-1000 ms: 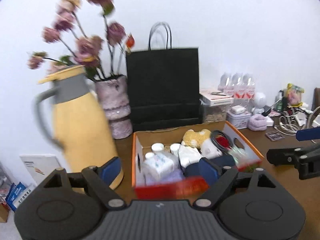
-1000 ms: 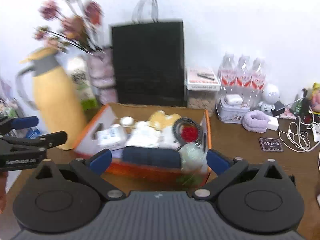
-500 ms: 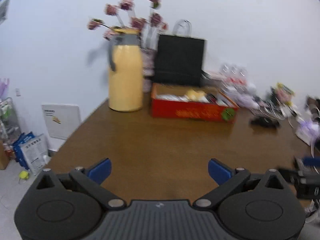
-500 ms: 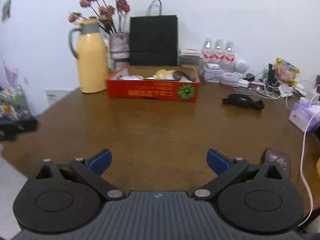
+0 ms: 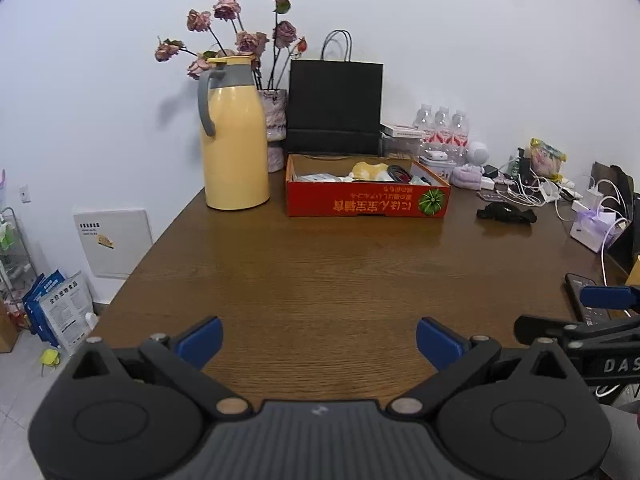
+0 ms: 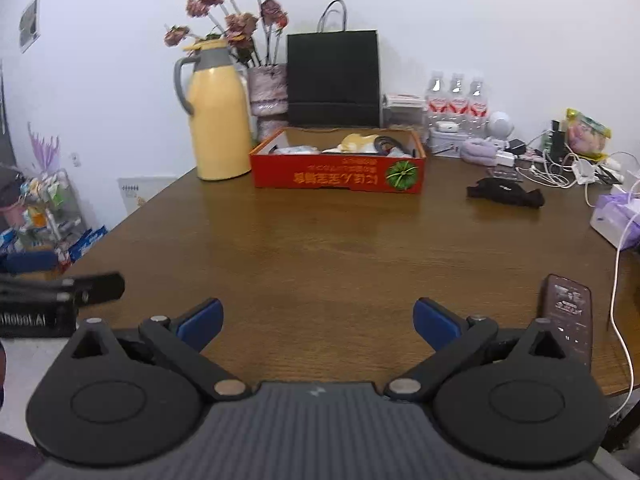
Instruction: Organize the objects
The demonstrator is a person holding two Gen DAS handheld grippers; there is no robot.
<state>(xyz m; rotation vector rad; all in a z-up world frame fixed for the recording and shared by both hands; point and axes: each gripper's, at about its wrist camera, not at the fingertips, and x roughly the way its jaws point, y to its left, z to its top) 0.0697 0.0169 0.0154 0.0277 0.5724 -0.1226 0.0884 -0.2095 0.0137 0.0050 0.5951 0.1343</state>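
Red cardboard forms the shallow box (image 5: 367, 200) that is set at the far side of the brown wooden bench (image 5: 340, 280), with printed lettering and a green round emblem shown upside down on its near wall. Inside it a heap of small things is seen: a yellow plush toy (image 5: 369, 169), a coil of black cable (image 5: 397, 171), and pale packets toward the left end, whose kind cannot be told from here. Just to the left of the box a yellow jug (image 5: 234, 140) with a grey handle and collar is stood upright, its lid shut. Behind the jug a mottled pink vase (image 5: 275, 128) is filled with dried roses, and beside the vase a black paper bag (image 5: 334, 106) is stood against the wall, directly behind the box; what the bag contains is hidden. Three water bottles (image 5: 442, 126) are lined up to the right of the bag.

A black folded cloth (image 6: 506, 194) is laid on the bench to the right of the box, apart from it. A dark remote control (image 6: 566, 320) is laid near the right edge.

The left tool (image 5: 318, 338) is held wide, its jaws having just been opening, with nothing between them and only bare bench beneath. The right tool (image 6: 318, 320) is likewise spread wide and empty, well short of the box.
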